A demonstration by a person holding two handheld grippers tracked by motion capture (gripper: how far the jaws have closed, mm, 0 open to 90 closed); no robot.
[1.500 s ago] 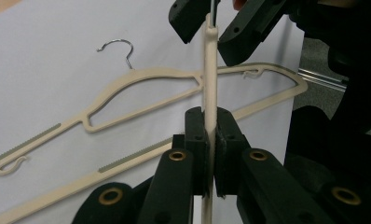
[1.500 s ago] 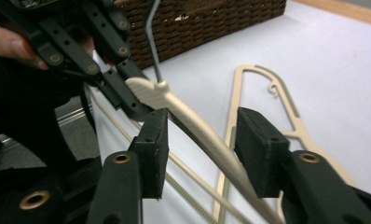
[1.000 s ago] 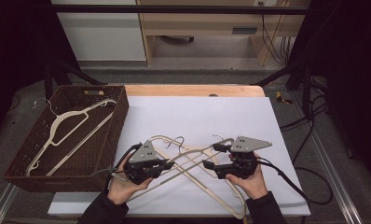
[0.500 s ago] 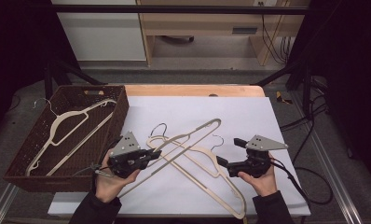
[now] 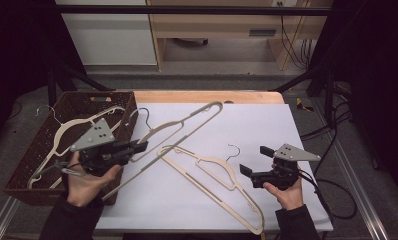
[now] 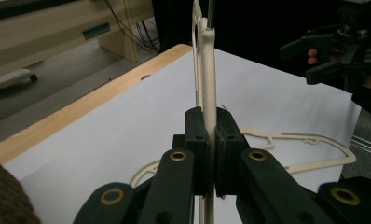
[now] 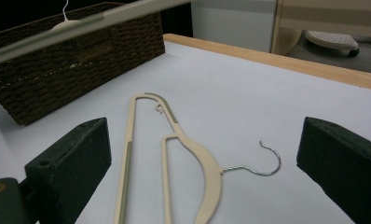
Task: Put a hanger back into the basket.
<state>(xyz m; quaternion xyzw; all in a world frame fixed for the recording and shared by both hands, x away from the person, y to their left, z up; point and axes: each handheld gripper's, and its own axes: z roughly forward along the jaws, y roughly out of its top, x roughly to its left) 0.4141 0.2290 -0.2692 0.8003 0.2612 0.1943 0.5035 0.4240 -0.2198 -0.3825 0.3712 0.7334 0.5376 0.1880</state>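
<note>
Now my left fingers (image 6: 210, 140) clamp the raised hanger (image 5: 182, 127); my right fingers (image 5: 257, 160), just opened, hover empty beside the flat hanger (image 5: 212, 175).

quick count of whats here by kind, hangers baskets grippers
hangers: 3, one held hanger in the left gripper, one hanger on the sheet, one hanger in the basket
wicker basket: 1
grippers: 2, the left and the open right gripper
total: 6
</note>
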